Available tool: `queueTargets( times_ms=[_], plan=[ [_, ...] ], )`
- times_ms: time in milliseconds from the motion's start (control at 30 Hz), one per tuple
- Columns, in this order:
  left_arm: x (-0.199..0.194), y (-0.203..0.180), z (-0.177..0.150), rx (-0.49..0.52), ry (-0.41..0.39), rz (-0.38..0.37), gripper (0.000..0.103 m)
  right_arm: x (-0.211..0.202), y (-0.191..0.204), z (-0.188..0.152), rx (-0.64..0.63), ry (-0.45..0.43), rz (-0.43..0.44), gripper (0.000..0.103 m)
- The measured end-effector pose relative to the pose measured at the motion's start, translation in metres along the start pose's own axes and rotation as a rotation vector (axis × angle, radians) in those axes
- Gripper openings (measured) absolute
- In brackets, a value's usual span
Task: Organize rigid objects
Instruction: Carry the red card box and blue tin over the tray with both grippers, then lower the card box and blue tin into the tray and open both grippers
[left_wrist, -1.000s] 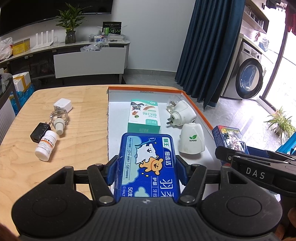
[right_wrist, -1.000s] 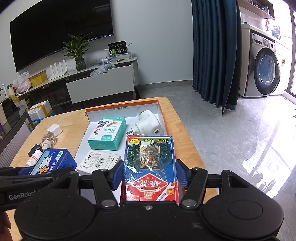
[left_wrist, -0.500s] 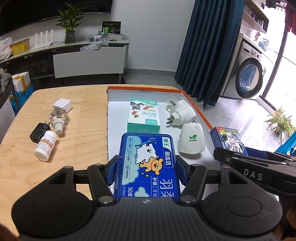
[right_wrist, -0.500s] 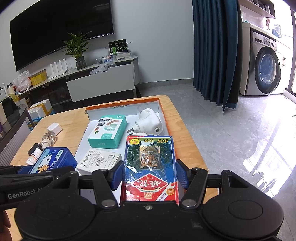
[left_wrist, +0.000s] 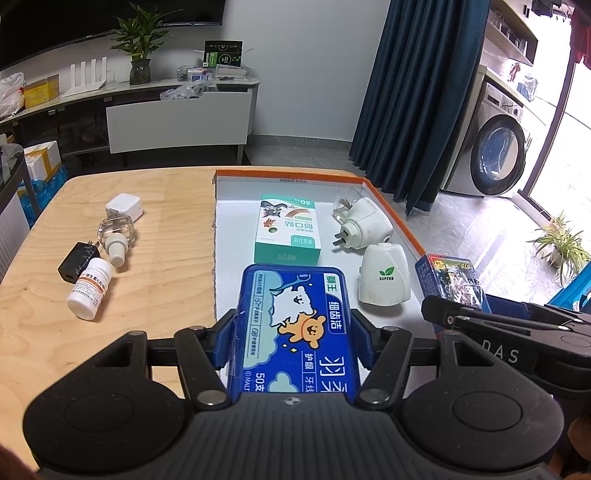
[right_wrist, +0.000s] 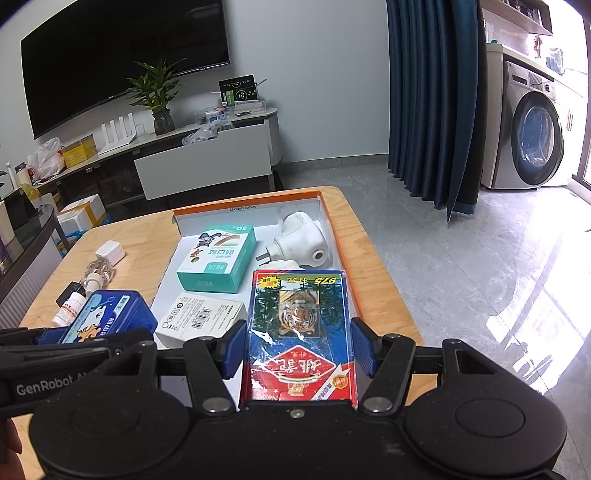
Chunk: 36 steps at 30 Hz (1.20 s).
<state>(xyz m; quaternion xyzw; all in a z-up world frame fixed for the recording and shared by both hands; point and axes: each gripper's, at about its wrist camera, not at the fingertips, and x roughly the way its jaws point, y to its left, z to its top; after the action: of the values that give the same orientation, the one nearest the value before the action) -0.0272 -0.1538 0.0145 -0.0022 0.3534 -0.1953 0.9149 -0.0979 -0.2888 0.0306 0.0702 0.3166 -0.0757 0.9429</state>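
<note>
Left gripper (left_wrist: 293, 341): tipped down, its two blue pads squeezing a blue box (left_wrist: 295, 325) from both sides.
Right gripper (right_wrist: 300, 349): tipped down too, beside the left one, pads pinching a card pack (right_wrist: 300, 332).

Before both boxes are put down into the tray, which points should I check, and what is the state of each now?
1. Left gripper clamps the blue floss box: ok.
2. Right gripper clamps the tiger card box: ok.
3. Orange-rimmed tray has bare floor near the green box: ok.
4. Two white plug-in units stand apart from that bare floor: ok.
5. White flat box lies under the left gripper's path: cannot tell.
6. Items left on the table, such as the pill bottle, are sorted: not ok.
</note>
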Motion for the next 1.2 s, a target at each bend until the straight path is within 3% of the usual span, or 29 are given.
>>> queueTargets(
  times_ms=[1200],
  plan=[
    [0.013, 0.005, -0.001, -0.009, 0.037, 0.004, 0.063, 0.017, 0.002, -0.003, 0.004, 0.039, 0.008, 0.073]
  ],
)
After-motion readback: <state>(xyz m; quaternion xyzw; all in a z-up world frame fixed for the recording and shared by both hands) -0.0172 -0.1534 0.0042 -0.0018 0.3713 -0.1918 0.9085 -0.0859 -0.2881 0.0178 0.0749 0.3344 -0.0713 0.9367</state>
